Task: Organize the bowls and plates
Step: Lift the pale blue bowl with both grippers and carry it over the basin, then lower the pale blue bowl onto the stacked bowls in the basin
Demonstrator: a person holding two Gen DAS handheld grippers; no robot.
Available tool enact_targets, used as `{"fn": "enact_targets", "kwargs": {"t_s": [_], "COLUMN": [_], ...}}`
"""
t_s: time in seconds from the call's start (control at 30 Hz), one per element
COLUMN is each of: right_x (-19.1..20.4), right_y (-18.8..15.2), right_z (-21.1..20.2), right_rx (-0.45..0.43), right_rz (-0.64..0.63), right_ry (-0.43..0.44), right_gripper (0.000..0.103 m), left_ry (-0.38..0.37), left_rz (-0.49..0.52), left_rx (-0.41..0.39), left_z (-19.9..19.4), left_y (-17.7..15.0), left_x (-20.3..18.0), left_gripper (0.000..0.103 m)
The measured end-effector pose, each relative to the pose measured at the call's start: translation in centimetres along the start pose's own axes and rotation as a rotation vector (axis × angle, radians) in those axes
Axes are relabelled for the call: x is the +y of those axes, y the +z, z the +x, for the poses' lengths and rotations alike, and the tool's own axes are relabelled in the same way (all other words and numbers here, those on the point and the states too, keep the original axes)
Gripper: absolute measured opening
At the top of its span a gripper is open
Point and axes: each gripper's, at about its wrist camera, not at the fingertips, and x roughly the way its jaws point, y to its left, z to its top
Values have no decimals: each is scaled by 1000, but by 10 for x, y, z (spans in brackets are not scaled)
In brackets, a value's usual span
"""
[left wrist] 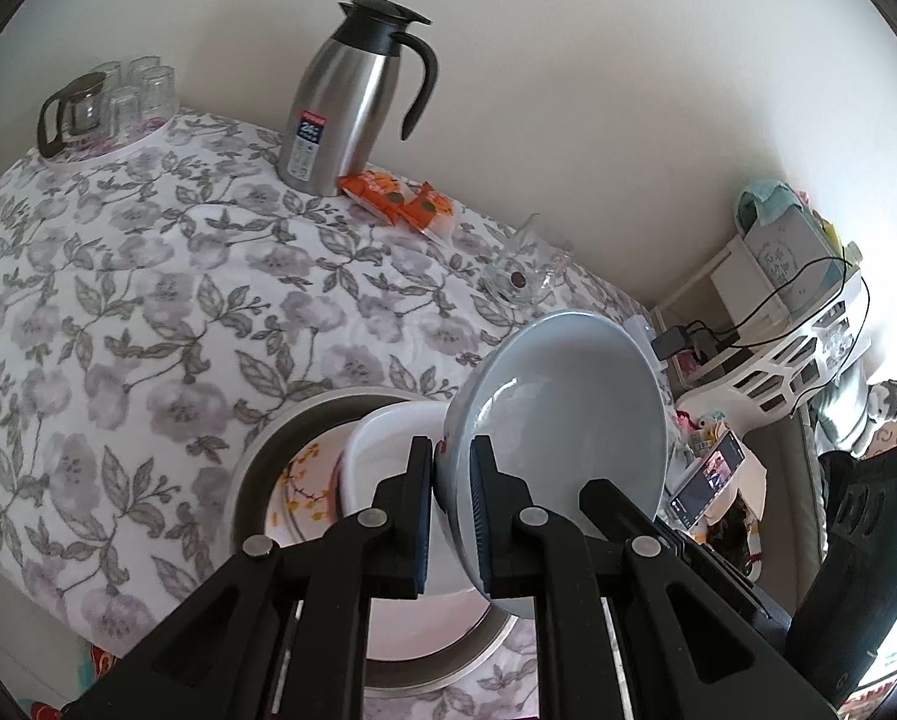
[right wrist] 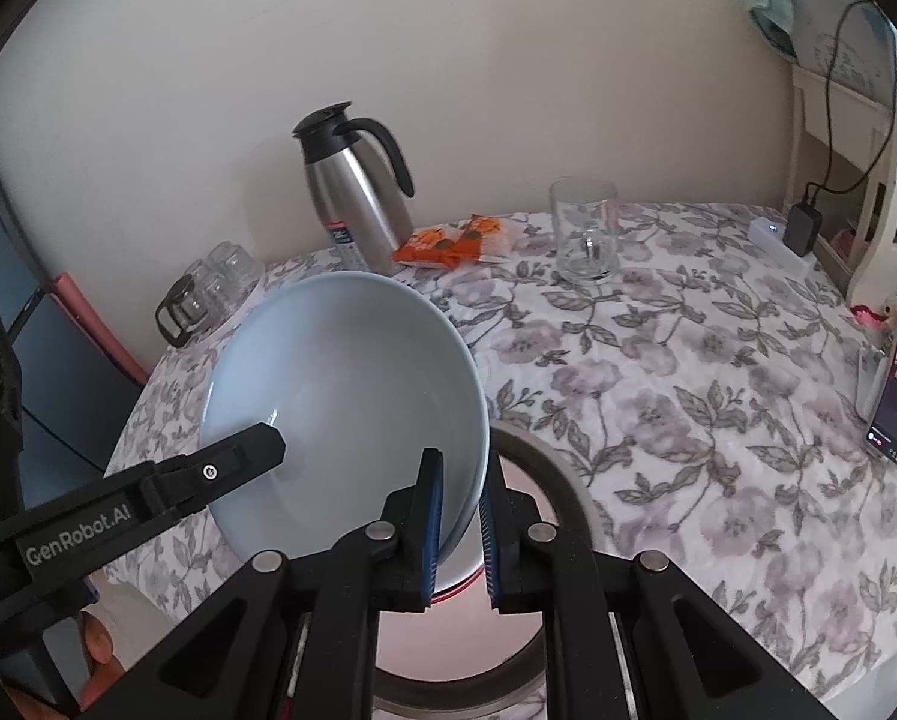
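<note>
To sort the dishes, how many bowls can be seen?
2: a light blue bowl lifted up, and a white bowl on the floral plate beneath it. Others may be hidden.

Both grippers are matte black: the left gripper (left wrist: 451,450) has round silver screws and ribbed blue pads (left wrist: 479,498); the right gripper (right wrist: 461,468) likewise. White "GenRobot.AI" lettering marks one arm.

Soft, even daylight fills both views; shadows are weak. The fisheye lens bends the edges, with dark corners. The bowl (left wrist: 568,408) shows mild glare.
</note>
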Motion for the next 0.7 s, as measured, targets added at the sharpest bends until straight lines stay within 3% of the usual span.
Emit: {"fn": "enact_targets", "kwargs": {"t_s": [0.27,0.7], "right_x": [16,10], "right_y": [-8,-13], "right_z": [12,41], "right_rx": [41,127], "right_rz": [-39,-18], "right_ry": [1,-9], "right_gripper": [13,16], "left_ry": [0,3], "left_rz": [-36,-78], "left_rx": [15,81], "left_z": [1,24], "left_y": [-8,-11], "left_x": [24,39], "left_gripper": [12,13]}}
